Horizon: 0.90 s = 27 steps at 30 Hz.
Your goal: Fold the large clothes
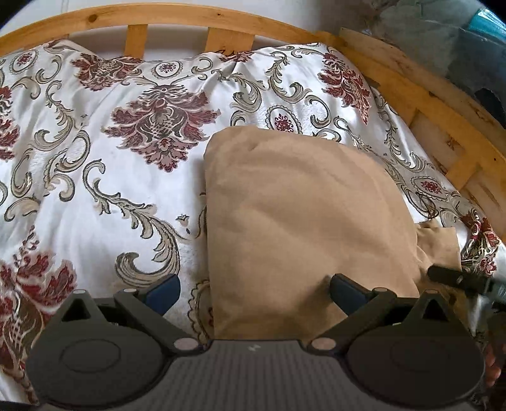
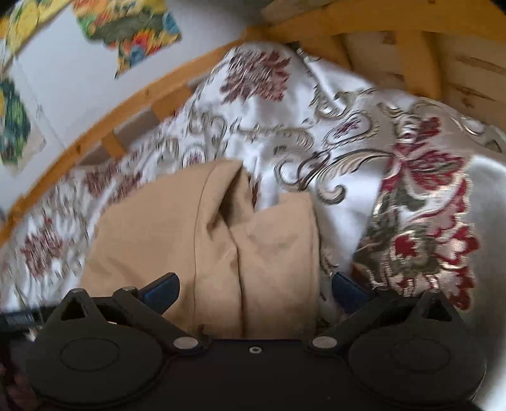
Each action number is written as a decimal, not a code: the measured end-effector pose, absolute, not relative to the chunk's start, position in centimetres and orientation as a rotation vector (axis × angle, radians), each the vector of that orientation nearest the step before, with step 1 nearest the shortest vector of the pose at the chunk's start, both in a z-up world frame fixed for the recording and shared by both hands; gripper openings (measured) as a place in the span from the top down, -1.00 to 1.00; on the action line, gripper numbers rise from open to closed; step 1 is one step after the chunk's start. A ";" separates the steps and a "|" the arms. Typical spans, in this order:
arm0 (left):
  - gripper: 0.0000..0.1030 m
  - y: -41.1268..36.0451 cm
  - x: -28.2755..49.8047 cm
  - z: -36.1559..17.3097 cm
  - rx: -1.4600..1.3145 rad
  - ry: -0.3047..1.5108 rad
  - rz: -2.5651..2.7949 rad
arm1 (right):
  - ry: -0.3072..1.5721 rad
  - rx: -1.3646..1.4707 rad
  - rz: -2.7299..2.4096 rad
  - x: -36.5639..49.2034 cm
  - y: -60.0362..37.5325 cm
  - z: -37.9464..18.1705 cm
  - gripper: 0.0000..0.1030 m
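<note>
A tan garment [image 1: 300, 205] lies folded into a thick block on the floral bedspread [image 1: 95, 158]; a thin flap [image 1: 439, 240] sticks out at its right. My left gripper [image 1: 256, 291] hovers open over the block's near edge, its right fingertip above the cloth and its left one over the bedspread. In the right wrist view the same tan garment [image 2: 189, 237] shows two lobes with a crease between them. My right gripper [image 2: 254, 287] stands wide open astride the near end, with cloth between the fingers and the pads off it.
A wooden bed rail [image 1: 189, 15] with slats runs along the far side and right of the bed. The bedspread [image 2: 411, 205] bunches up at the right. Colourful pictures [image 2: 126, 28] hang on the wall. A black tool part [image 1: 458, 278] pokes in by the flap.
</note>
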<state>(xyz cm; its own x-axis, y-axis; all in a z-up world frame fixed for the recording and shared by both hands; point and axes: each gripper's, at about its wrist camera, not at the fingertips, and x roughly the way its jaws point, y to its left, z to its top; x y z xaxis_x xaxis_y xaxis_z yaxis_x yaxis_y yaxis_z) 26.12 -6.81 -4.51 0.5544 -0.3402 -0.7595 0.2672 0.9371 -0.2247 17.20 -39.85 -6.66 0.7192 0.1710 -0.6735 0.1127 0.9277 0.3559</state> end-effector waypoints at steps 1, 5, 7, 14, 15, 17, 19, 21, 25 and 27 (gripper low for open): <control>-0.99 -6.8 26.3 -4.6 -0.087 0.920 -0.364 | 0.791 0.367 0.041 17.4 -39.4 -6.9 -0.99; -0.99 -7.0 26.9 -5.0 -0.086 0.933 -0.379 | 0.830 0.301 0.059 17.8 -38.1 -7.5 -0.99; -0.99 -7.0 27.1 -5.1 -0.094 0.940 -0.382 | 0.836 0.285 0.060 17.9 -37.7 -7.6 -0.99; -1.00 -5.5 26.7 -6.3 -0.212 0.962 -0.389 | 0.843 0.267 0.059 18.0 -37.6 -7.8 -0.99; -1.00 -5.2 26.6 -6.5 -0.230 0.968 -0.396 | 0.843 0.264 0.058 18.1 -37.6 -7.8 -0.99; -0.99 -4.6 26.4 -6.7 -0.264 0.979 -0.429 | 0.841 0.264 0.058 18.0 -37.6 -7.8 -0.99; -0.99 -4.4 26.2 -6.6 -0.274 0.973 -0.474 | 0.832 0.275 0.057 18.0 -37.8 -7.9 -0.99; -0.99 -4.5 26.2 -6.4 -0.244 0.948 -0.513 | 0.801 0.319 0.055 17.8 -38.0 -7.9 -0.99; -0.99 -4.8 27.3 -6.5 -0.178 0.939 -0.587 | 0.778 0.368 0.097 17.7 -38.0 -7.9 -0.81; -1.00 -4.7 28.4 -7.0 -0.183 0.975 -0.624 | 0.778 0.371 0.108 17.8 -38.0 -8.0 -0.77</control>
<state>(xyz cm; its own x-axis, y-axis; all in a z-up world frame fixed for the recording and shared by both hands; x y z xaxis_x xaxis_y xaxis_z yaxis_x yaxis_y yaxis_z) 28.37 -4.69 -6.99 0.4033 -0.5700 -0.7159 0.4108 0.8118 -0.4150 17.76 -37.98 -8.02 0.7106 0.2306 -0.6648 0.0406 0.9298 0.3659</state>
